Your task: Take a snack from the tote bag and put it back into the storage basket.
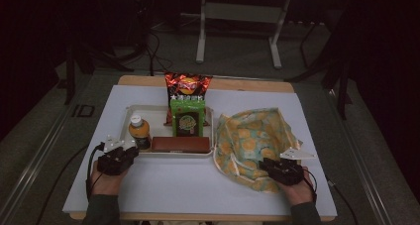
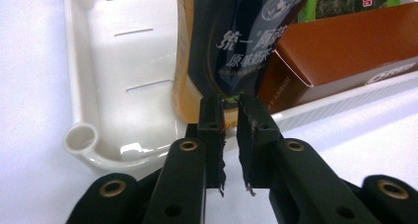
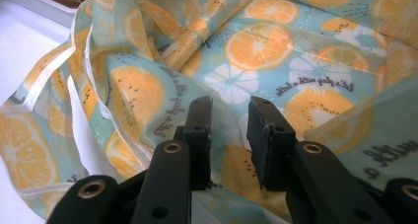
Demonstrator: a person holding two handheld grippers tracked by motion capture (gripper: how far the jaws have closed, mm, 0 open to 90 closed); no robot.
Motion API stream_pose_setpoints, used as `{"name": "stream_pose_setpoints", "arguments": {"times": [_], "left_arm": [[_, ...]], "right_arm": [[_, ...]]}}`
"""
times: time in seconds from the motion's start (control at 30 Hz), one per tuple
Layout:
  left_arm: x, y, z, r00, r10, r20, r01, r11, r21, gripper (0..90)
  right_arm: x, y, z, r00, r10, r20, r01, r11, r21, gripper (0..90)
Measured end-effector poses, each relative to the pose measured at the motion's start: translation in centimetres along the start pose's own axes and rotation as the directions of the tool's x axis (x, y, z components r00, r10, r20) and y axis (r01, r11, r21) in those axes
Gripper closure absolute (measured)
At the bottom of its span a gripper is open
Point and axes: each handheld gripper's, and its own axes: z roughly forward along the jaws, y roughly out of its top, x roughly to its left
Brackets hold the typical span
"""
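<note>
Orange-print fabric bag [image 1: 250,146] lies crumpled on the white table cover [image 1: 173,185], just to the right of the white tray [image 1: 148,112] — its pattern of orange slices and pale flowers on light blue is plain in the right gripper view [image 3: 256,46]. The right gripper [image 1: 277,169] rests on the bag's near right part. In its own view [image 3: 229,142] the jaws stand apart with a clear gap, and folds of the cloth lie under and behind them; whether any cloth is pinched between the pads I cannot tell.

The left gripper [image 1: 119,155] sits at the tray's near left corner, just in front of the tea bottle [image 1: 139,131]. Its own view [image 2: 230,135] shows the jaws drawn nearly together, a narrow slit left between the pads, with nothing caught in it. The fingertips point at the foot of the bottle [image 2: 222,46], which stands upright inside the tray [image 2: 88,135].

Beside the bottle lies a brown box [image 1: 181,144] along the tray's near edge — seen in the left gripper view too [image 2: 345,51]. Behind it stands a green snack packet [image 1: 187,117], and a red crisp bag [image 1: 187,86] leans at the far side.
</note>
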Motion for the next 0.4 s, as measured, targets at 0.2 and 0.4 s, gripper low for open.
{"name": "stream_pose_setpoints", "arguments": {"times": [0.2, 0.4], "left_arm": [[-0.07, -0.07, 0.0, 0.9999, 0.012, -0.005, -0.012, 0.9999, 0.008, 87.6], [-0.2, 0.01, 0.08, 0.9996, 0.027, -0.005, -0.027, 0.9996, 0.014, 89.2]], "right_arm": [[0.05, 0.0, 0.02, 1.0, -0.002, 0.0, 0.002, 1.0, 0.001, 71.0], [-0.02, 0.01, 0.02, 1.0, -0.002, 0.001, 0.002, 1.0, 0.001, 71.0]]}}
